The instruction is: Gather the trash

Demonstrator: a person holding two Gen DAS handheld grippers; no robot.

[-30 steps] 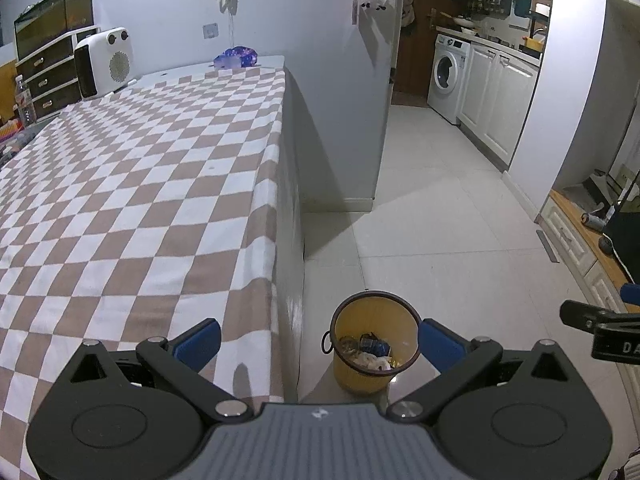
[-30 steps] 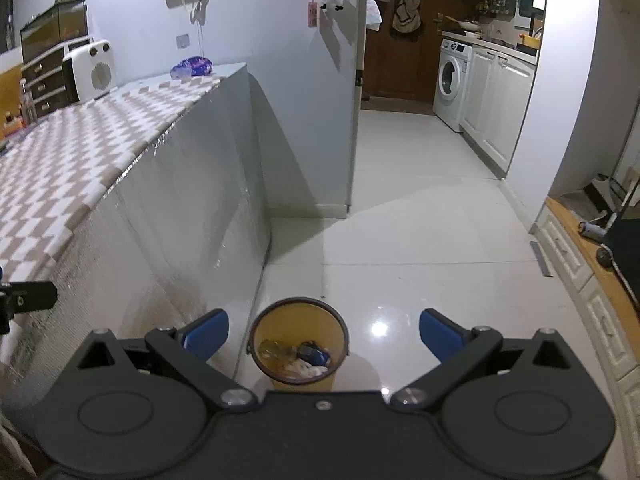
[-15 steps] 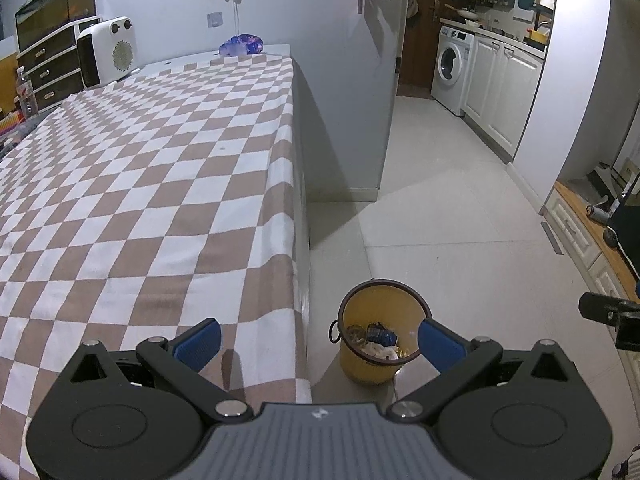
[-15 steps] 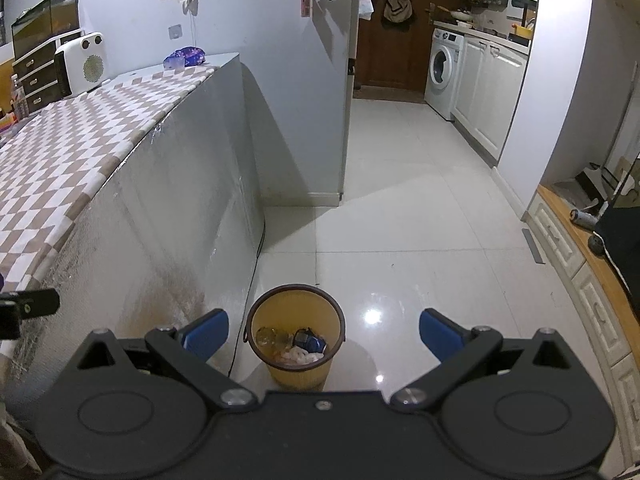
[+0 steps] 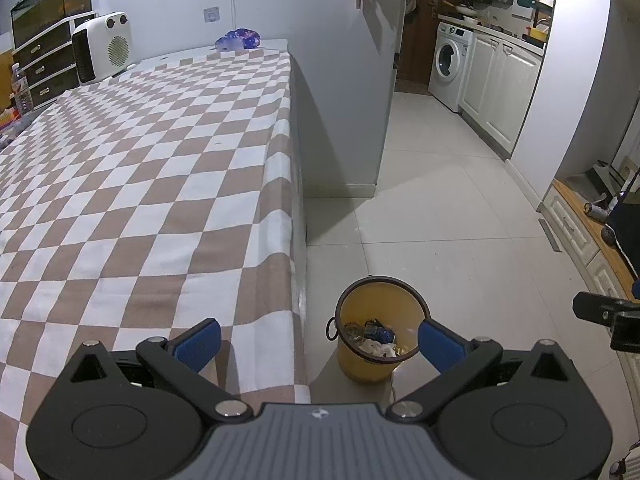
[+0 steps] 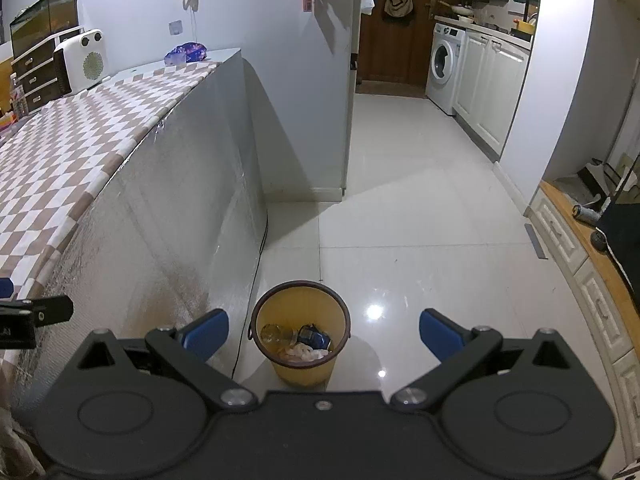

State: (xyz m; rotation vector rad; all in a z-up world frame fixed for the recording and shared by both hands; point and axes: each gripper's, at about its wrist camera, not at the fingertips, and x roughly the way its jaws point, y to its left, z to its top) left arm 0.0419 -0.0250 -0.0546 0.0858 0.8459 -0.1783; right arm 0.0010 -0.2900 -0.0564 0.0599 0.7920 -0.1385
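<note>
Left gripper (image 5: 318, 342): recorded with its blue-padded jaws spread wide and nothing held between them; its left pad was seen over the near edge of the checked tablecloth (image 5: 140, 168), its right pad at 3 o'clock of the bin's rim. Right gripper (image 6: 324, 330): likewise recorded fully spread and empty, its jaws straddling the bin from above. Yellow waste bin (image 5: 378, 312): found upright on the tiled floor (image 5: 440, 216), just beside the near corner of the table, dark-rimmed, with a ring handle at 9 o'clock of its rim in the left view. Trash (image 6: 306, 342): noted lying in the bottom of the bin, comprising a white crumpled piece, a blue wrapper and a clear rounded item; finer detail could not be made out. Table side panel (image 6: 168, 216): silver-grey, with a dark cable running down beside it to the floor. White fan heater (image 5: 104, 50): stood at 11 o'clock on the far end of the table. Blue-and-purple bag (image 5: 238, 39): lay at 12 o'clock on the far table edge. Washing machine (image 5: 450, 64): placed at 1 o'clock, beside white cabinets.
</note>
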